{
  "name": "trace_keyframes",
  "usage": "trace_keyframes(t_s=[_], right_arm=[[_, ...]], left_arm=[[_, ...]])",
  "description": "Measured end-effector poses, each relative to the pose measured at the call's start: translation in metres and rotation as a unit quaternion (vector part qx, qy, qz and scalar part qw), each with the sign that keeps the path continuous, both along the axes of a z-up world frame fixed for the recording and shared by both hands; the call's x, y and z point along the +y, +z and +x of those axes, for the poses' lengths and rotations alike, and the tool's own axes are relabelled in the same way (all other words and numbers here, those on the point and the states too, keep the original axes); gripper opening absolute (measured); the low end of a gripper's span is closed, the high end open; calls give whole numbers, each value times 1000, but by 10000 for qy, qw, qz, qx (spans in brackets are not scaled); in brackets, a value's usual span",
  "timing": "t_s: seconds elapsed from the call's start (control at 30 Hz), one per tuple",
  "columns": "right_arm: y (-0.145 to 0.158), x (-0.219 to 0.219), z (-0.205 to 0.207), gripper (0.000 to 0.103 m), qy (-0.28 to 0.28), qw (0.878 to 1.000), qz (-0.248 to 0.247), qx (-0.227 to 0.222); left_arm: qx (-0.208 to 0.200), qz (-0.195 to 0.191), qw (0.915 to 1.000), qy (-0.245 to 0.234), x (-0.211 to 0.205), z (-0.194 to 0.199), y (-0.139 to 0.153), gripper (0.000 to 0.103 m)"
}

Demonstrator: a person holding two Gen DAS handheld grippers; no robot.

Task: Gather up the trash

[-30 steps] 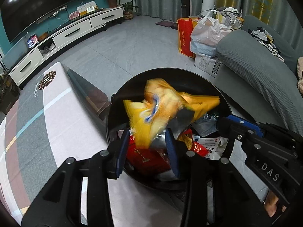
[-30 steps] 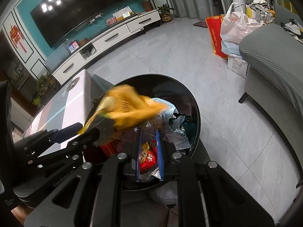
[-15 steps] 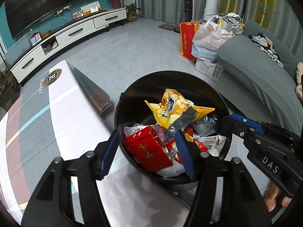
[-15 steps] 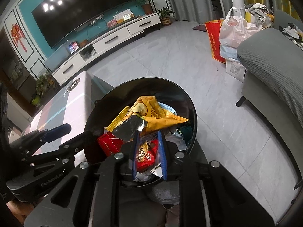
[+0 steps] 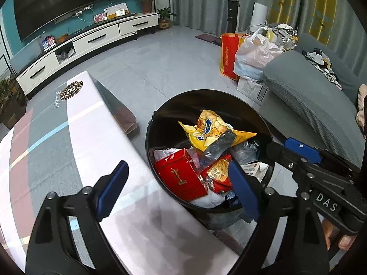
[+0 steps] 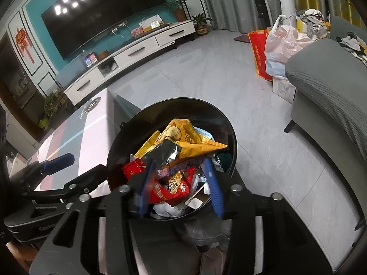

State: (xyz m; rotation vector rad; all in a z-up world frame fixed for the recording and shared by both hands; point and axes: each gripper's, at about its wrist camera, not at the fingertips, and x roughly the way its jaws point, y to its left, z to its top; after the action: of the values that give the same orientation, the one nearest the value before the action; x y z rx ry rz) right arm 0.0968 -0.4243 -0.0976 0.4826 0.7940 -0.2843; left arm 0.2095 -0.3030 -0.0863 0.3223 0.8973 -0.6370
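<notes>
Left wrist: yellow chip bag (image 5: 213, 133) atop trash bin (image 5: 160, 119).

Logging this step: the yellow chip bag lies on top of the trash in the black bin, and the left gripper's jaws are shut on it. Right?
Not quite. The yellow chip bag does lie on top in the black bin, but the left gripper is open and empty, as the left wrist view shows.
</notes>
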Motion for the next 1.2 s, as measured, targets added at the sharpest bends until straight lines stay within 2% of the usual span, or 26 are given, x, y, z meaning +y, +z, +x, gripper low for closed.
trace_keyframes(t_s=[0.2,0.23,0.37,0.5,0.73,0.87,1.2], right_arm=[[2,4,-3,59,-16,10000,-55,-1],[3,4,-4,64,-22,10000,-62,-2],[8,7,-8,70,-39,9999,-147,-10],[15,12,-16,81,-82,9994,-328,25],[31,25,-32,100,-113,9971,-742,107],[45,32,-43,100,-201,9946,-1008,127],[81,53,-70,100,-205,9929,-1158,-166]], left_arm=[[-67,-31,9999,79,10,-7,10,100],[-80,-37,9999,101,12,-8,12,100],[-123,-12,9998,169,22,-13,18,100],[-144,44,9995,273,29,-18,22,100],[-174,-162,9994,232,44,-38,42,100],[-214,-383,9986,283,54,-50,59,100],[-111,-720,9963,445,83,-81,86,100]])
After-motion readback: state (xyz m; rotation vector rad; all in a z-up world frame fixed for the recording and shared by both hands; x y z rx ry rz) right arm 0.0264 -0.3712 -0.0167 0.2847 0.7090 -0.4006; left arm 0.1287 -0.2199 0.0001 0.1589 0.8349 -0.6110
